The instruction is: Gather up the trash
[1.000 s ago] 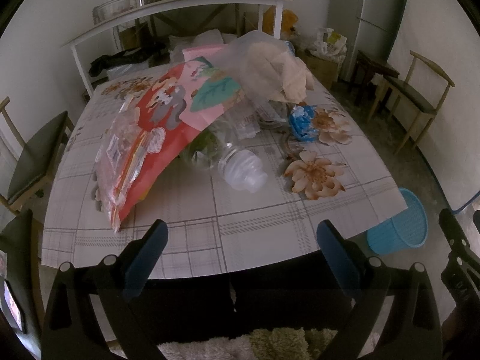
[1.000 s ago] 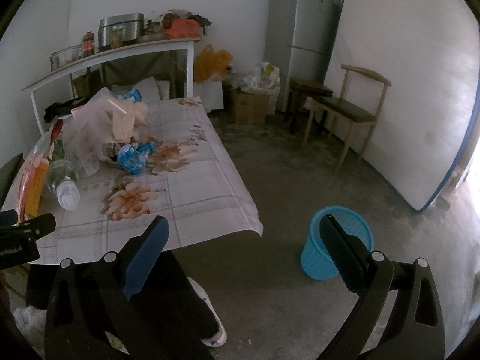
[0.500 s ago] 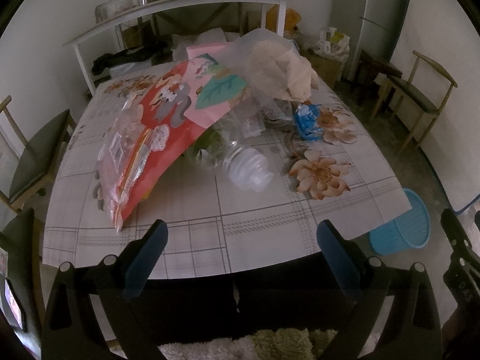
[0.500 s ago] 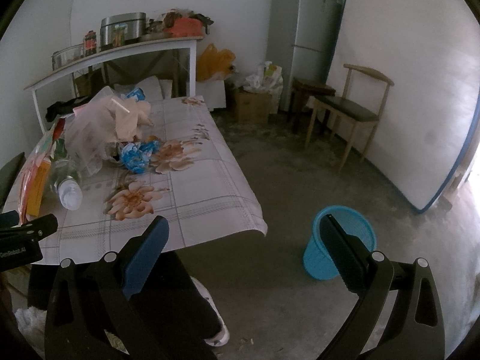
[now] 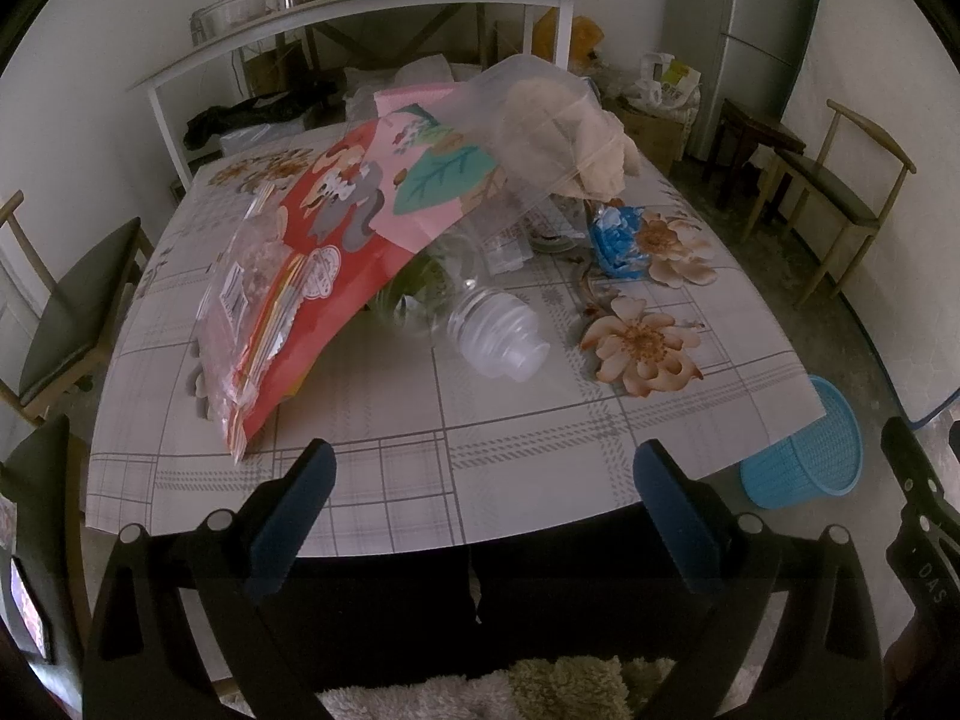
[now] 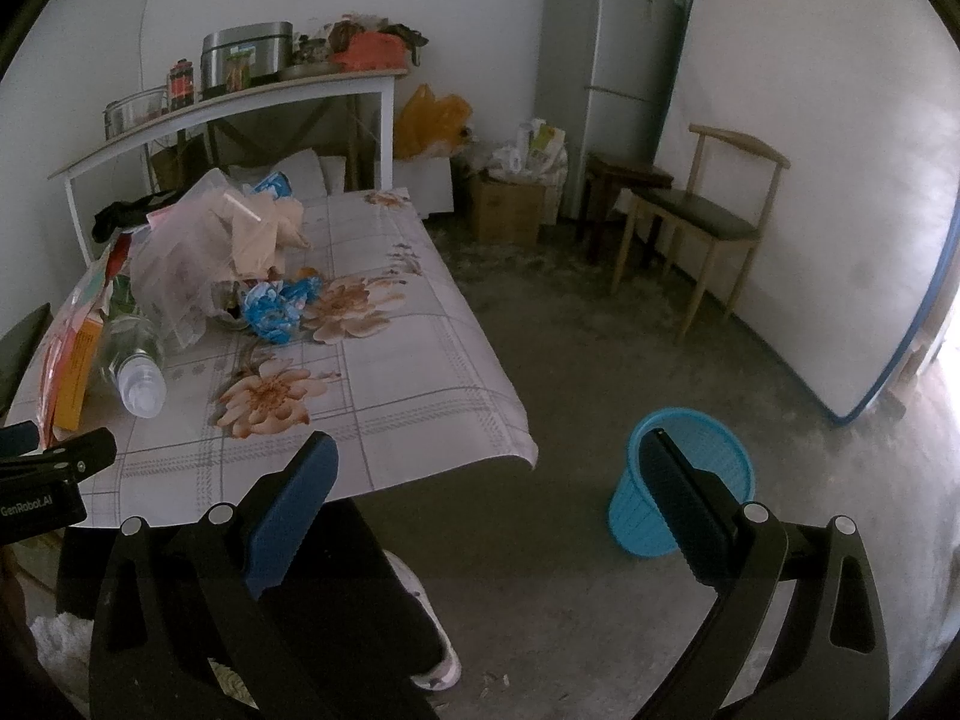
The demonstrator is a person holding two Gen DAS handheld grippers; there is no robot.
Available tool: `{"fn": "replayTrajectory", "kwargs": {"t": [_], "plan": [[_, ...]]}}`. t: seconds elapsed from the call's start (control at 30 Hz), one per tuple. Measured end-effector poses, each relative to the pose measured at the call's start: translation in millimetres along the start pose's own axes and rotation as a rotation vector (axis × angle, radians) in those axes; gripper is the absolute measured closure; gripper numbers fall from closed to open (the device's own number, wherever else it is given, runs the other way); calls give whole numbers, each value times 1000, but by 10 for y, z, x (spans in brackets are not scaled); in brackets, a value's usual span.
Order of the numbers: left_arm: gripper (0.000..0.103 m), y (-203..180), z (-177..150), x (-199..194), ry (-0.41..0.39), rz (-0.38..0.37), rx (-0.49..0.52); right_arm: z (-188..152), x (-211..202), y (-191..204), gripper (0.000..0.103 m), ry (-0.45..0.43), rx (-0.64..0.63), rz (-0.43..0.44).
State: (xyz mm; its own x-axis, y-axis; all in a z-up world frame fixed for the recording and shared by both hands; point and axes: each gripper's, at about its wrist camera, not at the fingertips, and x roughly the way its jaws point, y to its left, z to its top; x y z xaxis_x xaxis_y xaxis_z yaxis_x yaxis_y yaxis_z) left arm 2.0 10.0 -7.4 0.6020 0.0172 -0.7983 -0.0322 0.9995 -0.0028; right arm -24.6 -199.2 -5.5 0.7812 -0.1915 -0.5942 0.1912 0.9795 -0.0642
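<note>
A heap of trash lies on the flower-print table: a red and pink bag, a clear packet leaning on it, a clear plastic bottle on its side, a crumpled blue wrapper and a clear bag with beige stuff. My left gripper hangs open over the table's near edge, short of the heap, holding nothing. My right gripper is open and empty beside the table's right corner. A blue basket stands on the floor behind its right finger. The bottle and wrapper also show there.
Chairs stand at the table's left and by the right wall. A white shelf with pots spans the far end. A fridge, a mattress, boxes and bags line the back. A person's shoe is on the bare concrete floor.
Both views have shifted slightly: the table and the blue basket sit a little lower and further right than before. Both grippers stayed open and nothing was picked up.
</note>
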Motion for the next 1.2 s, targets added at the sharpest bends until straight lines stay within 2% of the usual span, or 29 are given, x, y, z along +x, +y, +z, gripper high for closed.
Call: {"fn": "replayTrajectory", "kwargs": {"t": [0.27,0.37,0.47,0.57,0.83,0.9,1.0,1.1,1.2], "plan": [[6,25,-1,-23,-28,-10,7,-2,0,4,7,2,0,5],[6,57,24,-75,-61,-52,40,12,17,64,7,2,-6,19],[6,177,39,-181,-143,-73,53,61,58,178,7,0,-12,48],[6,331,49,-243,-193,-74,35,125,91,313,7,-8,-15,90],[6,856,51,-223,-311,4,51,274,214,794,7,11,-66,247],[6,977,24,-180,-337,-13,84,299,220,902,7,18,-83,300],[6,1099,-10,-97,-336,-14,94,335,239,1027,7,30,-99,371],[6,1179,-10,-21,-326,-12,103,367,287,1144,7,39,-105,400],[6,1234,67,57,-312,-42,91,398,352,1216,9,69,-91,421]]}}
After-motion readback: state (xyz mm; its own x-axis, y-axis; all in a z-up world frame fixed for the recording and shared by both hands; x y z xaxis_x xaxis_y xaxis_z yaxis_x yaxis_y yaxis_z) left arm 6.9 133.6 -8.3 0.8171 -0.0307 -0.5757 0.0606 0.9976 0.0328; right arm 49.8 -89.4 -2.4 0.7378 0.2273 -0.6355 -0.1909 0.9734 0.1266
